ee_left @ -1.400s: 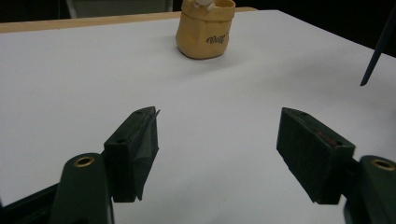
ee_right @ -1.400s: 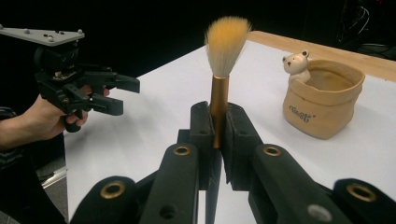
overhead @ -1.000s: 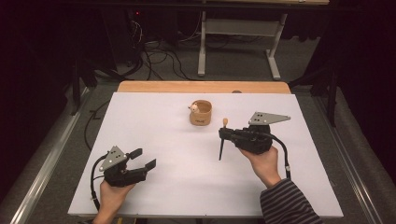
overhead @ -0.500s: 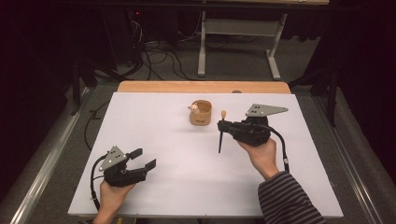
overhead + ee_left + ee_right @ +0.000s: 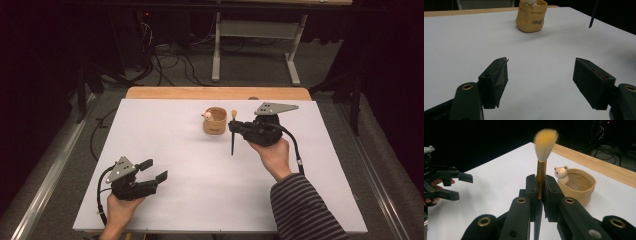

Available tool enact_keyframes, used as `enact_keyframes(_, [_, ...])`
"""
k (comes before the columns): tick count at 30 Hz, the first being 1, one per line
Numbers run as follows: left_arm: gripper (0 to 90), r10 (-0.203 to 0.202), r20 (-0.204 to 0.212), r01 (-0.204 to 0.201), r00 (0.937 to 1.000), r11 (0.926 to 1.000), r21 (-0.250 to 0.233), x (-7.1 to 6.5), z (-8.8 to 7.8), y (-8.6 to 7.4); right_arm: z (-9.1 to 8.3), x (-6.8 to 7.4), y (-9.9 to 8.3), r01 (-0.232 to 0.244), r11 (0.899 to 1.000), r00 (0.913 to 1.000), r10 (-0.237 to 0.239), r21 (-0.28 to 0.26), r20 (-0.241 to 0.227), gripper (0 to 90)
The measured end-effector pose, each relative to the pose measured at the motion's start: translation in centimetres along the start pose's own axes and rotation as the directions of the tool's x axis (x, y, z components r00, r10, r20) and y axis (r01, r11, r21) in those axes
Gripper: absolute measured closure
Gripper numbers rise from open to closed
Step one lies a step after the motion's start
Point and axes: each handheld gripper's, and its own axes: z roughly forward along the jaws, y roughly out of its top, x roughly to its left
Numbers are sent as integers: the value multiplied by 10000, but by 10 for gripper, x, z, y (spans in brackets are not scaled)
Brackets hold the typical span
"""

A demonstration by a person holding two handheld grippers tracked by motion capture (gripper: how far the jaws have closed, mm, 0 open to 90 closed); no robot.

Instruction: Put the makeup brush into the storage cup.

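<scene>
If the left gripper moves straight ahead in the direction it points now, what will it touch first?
Probably the yellow bear cup: it stands ahead between the open jaws of the left gripper, slightly left of centre. Only bare white table lies before it. Depth is hard to judge.

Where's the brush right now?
In the high view, the brush is clamped upright in the right gripper, just right of the bear cup.

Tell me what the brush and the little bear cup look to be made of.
Brush: soft hair bristles, white shading to orange tips, above a shiny gold ferrule, likely metal; handle dark, material unclear. Bear cup: probably glazed ceramic, tan with a smooth sheen and sack-like folds; the white bear at its rim looks glossy too.
</scene>
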Motion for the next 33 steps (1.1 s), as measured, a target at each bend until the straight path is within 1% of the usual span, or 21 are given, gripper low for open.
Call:
enact_keyframes(12, [288, 8, -12, -8, 10000, 10000, -21, 0, 0, 0, 16, -9, 16, 54, 9999, 9991, -59, 116, 417, 857])
enact_keyframes(14, [288, 21, -8, -21, 10000, 10000, -24, -1, 0, 0, 19, -9, 17, 58, 9997, 9987, -71, 258, 510, 858])
enact_keyframes(16, [288, 38, 10, -38, 10000, 10000, -7, 0, -1, 0, 23, -10, 19, 246, 9986, 9978, -275, 478, 609, 857])
enact_keyframes(19, [288, 22, 25, -22, 10000, 10000, -22, 0, -1, 0, 26, -10, 21, 333, 9976, 9971, -373, 607, 663, 858])
enact_keyframes(23, [288, 24, 25, -24, 10000, 10000, -7, -1, -1, 0, 29, -11, 24, 239, 9983, 9975, -273, 526, 653, 857])
enact_keyframes(27, [288, 39, 35, -39, 10000, 10000, 29, -1, -1, 1, 33, -14, 25, 177, 9983, 9974, -216, 560, 692, 857])
enact_keyframes(30, [288, 12, 55, -13, 10000, 10000, 15, 0, -1, 1, 34, -17, 27, 113, 9981, 9967, -162, 603, 801, 857])
enact_keyframes(33, [288, 11, 81, -11, 10000, 10000, 7, -1, 0, 1, 35, -19, 31, 26, 9988, 9963, -69, 496, 860, 857])
